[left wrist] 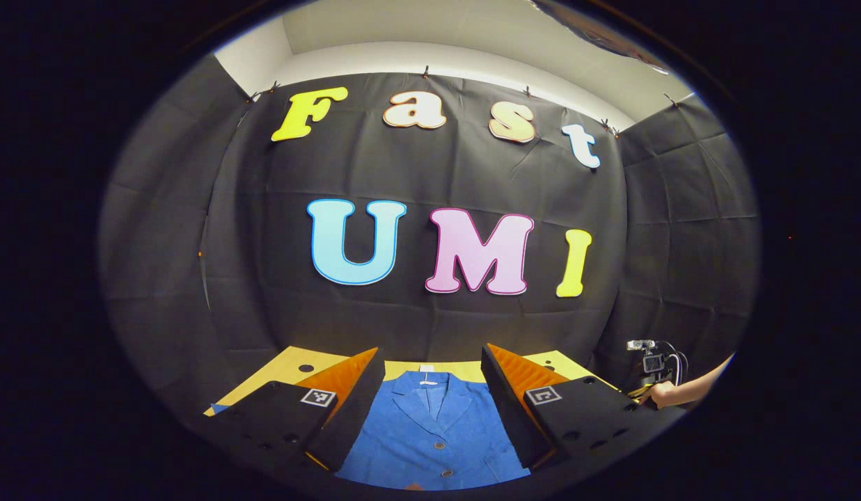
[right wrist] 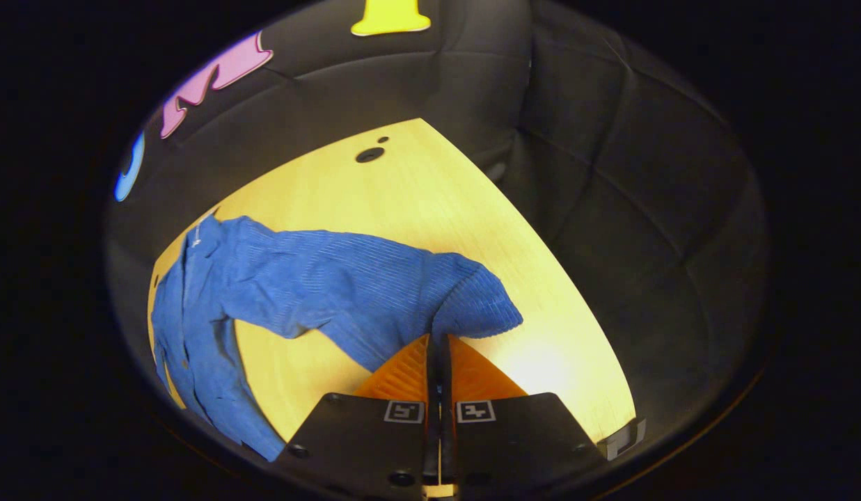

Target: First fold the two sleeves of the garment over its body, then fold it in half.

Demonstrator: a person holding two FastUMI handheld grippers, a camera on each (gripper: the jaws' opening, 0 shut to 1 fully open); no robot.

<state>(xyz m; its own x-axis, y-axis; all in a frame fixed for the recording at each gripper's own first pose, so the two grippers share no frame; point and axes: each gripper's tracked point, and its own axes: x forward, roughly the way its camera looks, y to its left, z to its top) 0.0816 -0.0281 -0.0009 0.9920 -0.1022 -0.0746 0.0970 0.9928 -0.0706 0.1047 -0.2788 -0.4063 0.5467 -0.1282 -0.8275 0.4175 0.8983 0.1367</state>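
Right gripper [right wrist: 438, 348], fingers pressed together, pinches the blue corduroy jacket's sleeve cuff [right wrist: 472, 306]; sleeve runs away leftward toward the body. Left gripper [left wrist: 430, 390] spread, idle above collar.

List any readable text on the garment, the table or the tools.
No text can be read.
The white tag at the jacket collar: too small to read.
The square markers on the left tool and right tool: black-and-white patterns, no words.

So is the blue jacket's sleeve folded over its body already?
No, in the right gripper view the sleeve stretches out sideways across the yellow table, away from the jacket's body, with the right gripper closed on its cuff.
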